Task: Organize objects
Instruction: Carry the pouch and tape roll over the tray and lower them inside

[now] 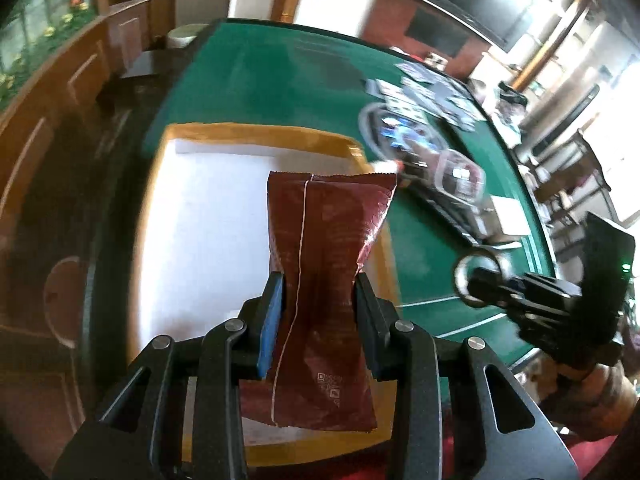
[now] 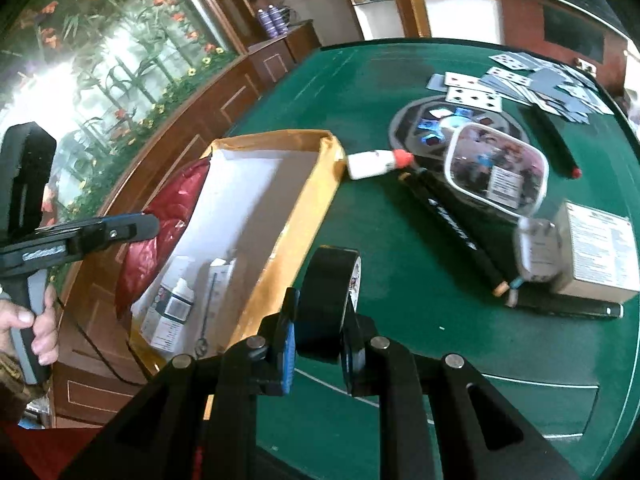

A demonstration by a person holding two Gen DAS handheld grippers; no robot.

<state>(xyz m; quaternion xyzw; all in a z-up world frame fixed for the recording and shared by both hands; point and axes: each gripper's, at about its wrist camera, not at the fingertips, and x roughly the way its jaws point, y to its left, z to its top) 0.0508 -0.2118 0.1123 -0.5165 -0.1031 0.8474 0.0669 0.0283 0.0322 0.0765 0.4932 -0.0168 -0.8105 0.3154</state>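
Observation:
My left gripper [image 1: 318, 288] is shut on a dark red snack packet [image 1: 324, 248] and holds it above the open cardboard box [image 1: 256, 134] with a white inside. In the right wrist view the same packet [image 2: 160, 236] hangs over the box [image 2: 304, 208] at its left side. My right gripper [image 2: 320, 316] is shut on a black roll of tape [image 2: 328, 300], held just right of the box's near corner, above the green table [image 2: 420, 264]. The right gripper also shows in the left wrist view [image 1: 480, 280].
In the box lie a small white bottle [image 2: 172, 312] and a white carton [image 2: 218, 280]. On the table stand a glue bottle with a red cap [image 2: 376, 163], a clear lidded container [image 2: 496, 172], a black tube [image 2: 456, 228], a white box [image 2: 596, 256], a round tray [image 2: 404, 120] and scattered playing cards [image 2: 520, 84].

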